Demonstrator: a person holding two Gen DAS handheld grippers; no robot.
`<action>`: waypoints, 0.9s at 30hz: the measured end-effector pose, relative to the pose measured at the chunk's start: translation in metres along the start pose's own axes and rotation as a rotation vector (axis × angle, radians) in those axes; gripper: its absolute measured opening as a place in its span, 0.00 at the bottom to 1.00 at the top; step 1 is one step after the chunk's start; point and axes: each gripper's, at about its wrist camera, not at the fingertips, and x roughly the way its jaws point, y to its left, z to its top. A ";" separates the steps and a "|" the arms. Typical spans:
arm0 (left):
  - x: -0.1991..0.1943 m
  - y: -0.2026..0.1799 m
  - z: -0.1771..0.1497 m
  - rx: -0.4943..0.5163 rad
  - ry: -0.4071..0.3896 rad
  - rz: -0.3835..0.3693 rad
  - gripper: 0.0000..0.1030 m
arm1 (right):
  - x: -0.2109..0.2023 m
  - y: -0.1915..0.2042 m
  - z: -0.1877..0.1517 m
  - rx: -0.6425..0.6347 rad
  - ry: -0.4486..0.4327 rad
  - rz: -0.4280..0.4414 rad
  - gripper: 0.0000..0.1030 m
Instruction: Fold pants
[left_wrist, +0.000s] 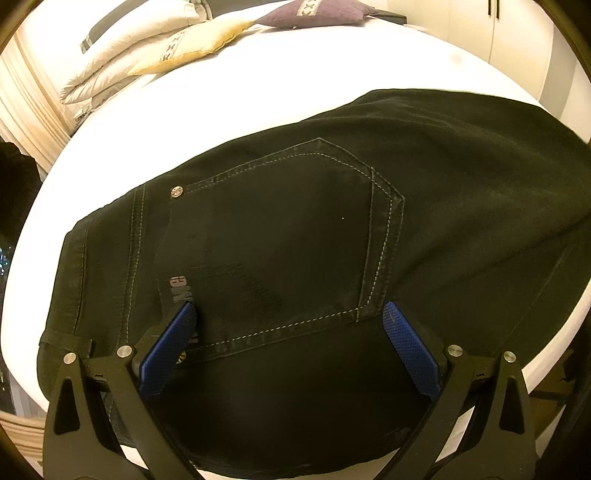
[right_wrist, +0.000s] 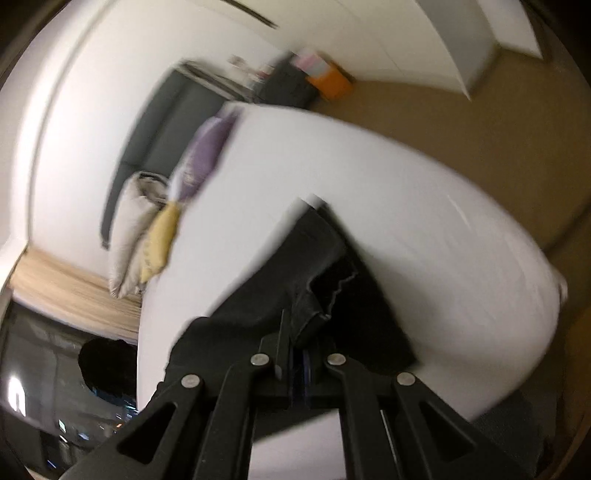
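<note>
Blue pads (left_wrist: 173, 345) of left gripper (left_wrist: 291, 347) spread wide over black pants (left_wrist: 280, 229); right gripper (right_wrist: 301, 363) pinches their hem. Heavy floppy denim, I'd grab seams.

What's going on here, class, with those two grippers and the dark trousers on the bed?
A person holding a gripper in each hand is folding black pants spread on a white bed. The left gripper is open, hovering over the back pocket near the waistband. The right gripper is shut on a fold of the pants; its view is blurred. Cushions lie at the bed's far side.
</note>
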 end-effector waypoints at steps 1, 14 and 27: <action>0.001 0.001 0.000 -0.007 0.000 -0.002 1.00 | -0.002 0.008 0.002 -0.022 -0.010 -0.002 0.04; 0.001 0.011 0.001 0.006 0.009 0.002 1.00 | 0.008 -0.038 -0.017 0.087 0.121 -0.132 0.15; -0.069 -0.048 -0.043 0.286 -0.218 -0.001 1.00 | 0.014 -0.003 -0.040 0.132 0.234 0.075 0.37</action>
